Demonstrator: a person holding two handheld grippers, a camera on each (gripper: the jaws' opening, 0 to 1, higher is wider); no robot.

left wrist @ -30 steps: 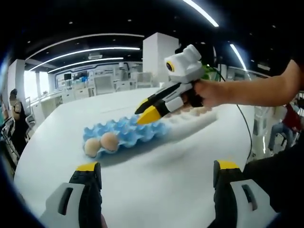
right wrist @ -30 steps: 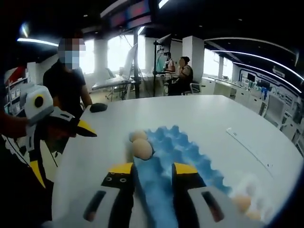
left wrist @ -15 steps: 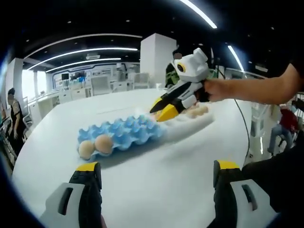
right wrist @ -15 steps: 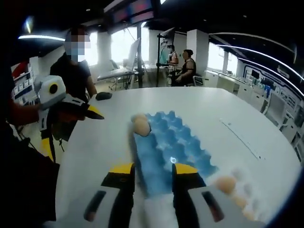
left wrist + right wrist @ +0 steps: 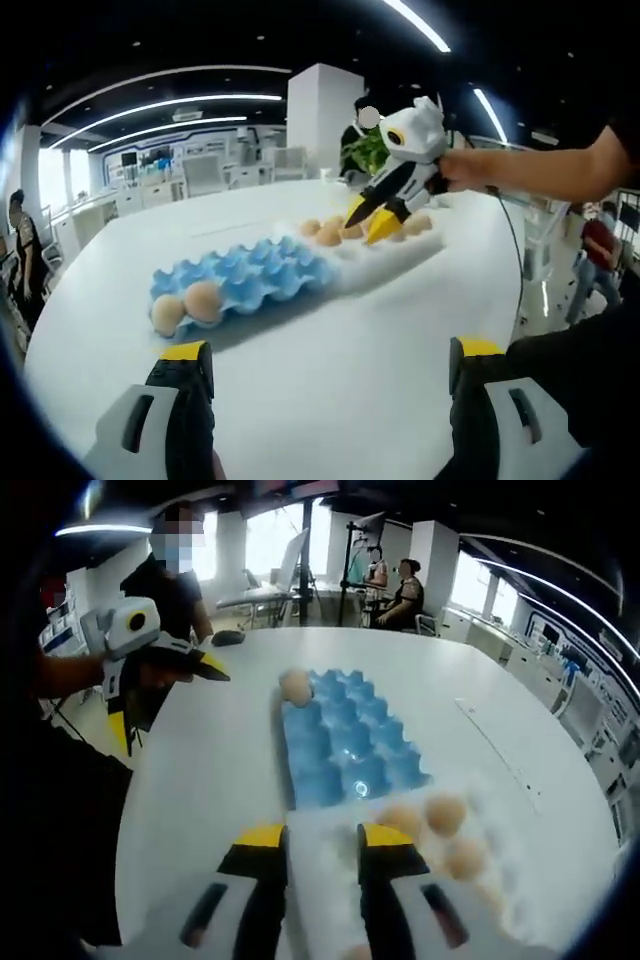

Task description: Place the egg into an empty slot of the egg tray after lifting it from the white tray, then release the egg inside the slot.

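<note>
Left claw [image 5: 325, 375]: released, jaws spread wide at 7 and 5 o'clock of the left gripper view, nothing between them, above the bare counter [image 5: 330, 340]; also seen at 10 o'clock of the right gripper view, held in a hand.
Blue egg tray [image 5: 240, 285]: flat on the counter, at 9 to 10 o'clock from centre in the left gripper view; two eggs [image 5: 185, 305] side by side in the slots at its near-left end, remaining slots vacant.
White tray [image 5: 385, 250]: butted against the far-right end of the blue egg tray, toward 1 o'clock; several eggs seated in it, edges blurred.
Right claw [image 5: 368, 222]: tips pointed down over the white tray among its eggs, held by a hand [image 5: 465, 170] entering from 3 o'clock; in the right gripper view, yellow-tipped jaws at 6 o'clock, released with a narrow gap, gripping nothing, just above the near end of the white tray.
Eggs in white tray [image 5: 445, 815]: at 4 o'clock of the right gripper view, right of the jaws, untouched.
Background: a standing person [image 5: 165, 575] at 11 o'clock of the right gripper view; two seated people farther off at 12 o'clock.
</note>
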